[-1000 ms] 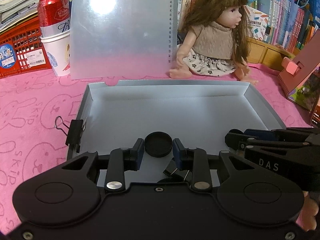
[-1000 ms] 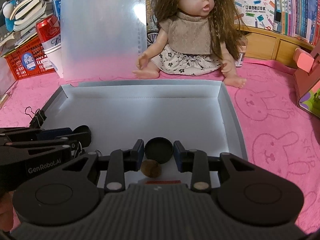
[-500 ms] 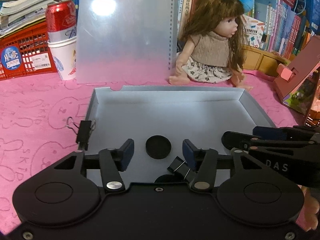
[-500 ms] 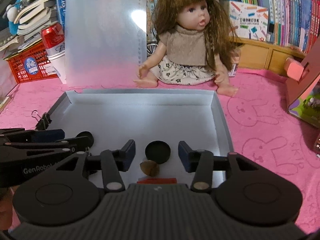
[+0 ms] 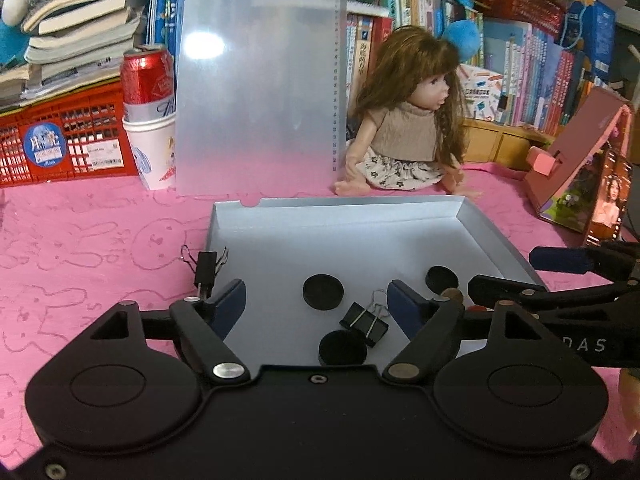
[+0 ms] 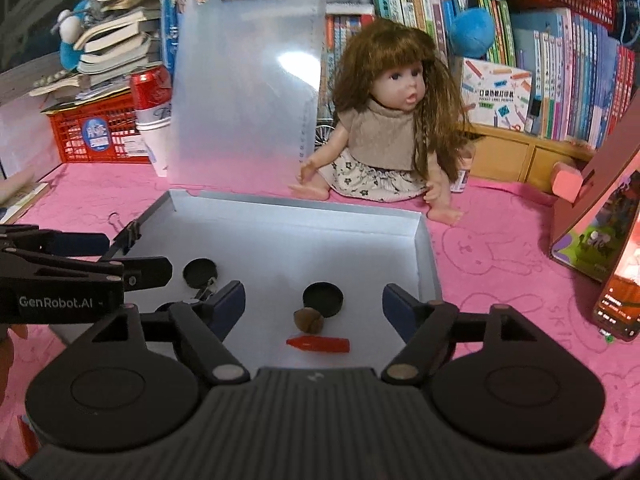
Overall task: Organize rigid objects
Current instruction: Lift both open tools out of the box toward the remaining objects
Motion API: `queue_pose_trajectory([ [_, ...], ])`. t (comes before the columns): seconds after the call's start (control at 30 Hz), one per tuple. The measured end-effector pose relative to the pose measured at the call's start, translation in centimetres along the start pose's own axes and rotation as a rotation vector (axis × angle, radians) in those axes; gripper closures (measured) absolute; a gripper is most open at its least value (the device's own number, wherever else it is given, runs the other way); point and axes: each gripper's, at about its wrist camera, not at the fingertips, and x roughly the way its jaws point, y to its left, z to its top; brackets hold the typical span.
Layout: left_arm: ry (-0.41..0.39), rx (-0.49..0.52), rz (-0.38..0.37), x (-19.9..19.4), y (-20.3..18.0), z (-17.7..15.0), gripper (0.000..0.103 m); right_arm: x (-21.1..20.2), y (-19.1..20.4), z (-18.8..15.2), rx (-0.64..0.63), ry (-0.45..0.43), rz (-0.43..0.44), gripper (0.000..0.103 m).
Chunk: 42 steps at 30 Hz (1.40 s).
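Observation:
A shallow grey box lies on the pink cloth. In the left wrist view it holds three black round caps and a black binder clip. Another binder clip is clipped on its left wall. In the right wrist view a black cap, a brown nut-like piece and a red cap lie in it. My left gripper is open and empty above the box's near part. My right gripper is open and empty above the black cap.
A doll sits behind the box. A clear clipboard leans upright at the back, beside a red can in a paper cup and a red crate. A pink stand is at the right, a phone beside it.
Both grippers opened wide and drew back and up from the box. The black caps they stood around now lie free in the box.

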Motion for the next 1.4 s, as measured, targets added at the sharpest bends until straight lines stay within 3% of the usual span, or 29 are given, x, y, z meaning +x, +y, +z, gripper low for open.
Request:
queue_pose_trajectory([
  [0.8,-0.091,0.06,-0.126,-10.0,-2.2,-6.6,0.024,-8.3,0.6,-4.8,-0.077,-0.109,0.066,0.011],
  [1.0,-0.105,0.078,-0.117,-11.5,-2.2,-8.1,0.022,-9.3,1.0,-5.9,-0.098,-0.135,0.084,0.01],
  [1.4,-0.055,0.068,-0.095,-12.2,-1.2,-10.5,0.022,-10.1,1.1,-7.7,-0.103,-0.128,0.091,0.01],
])
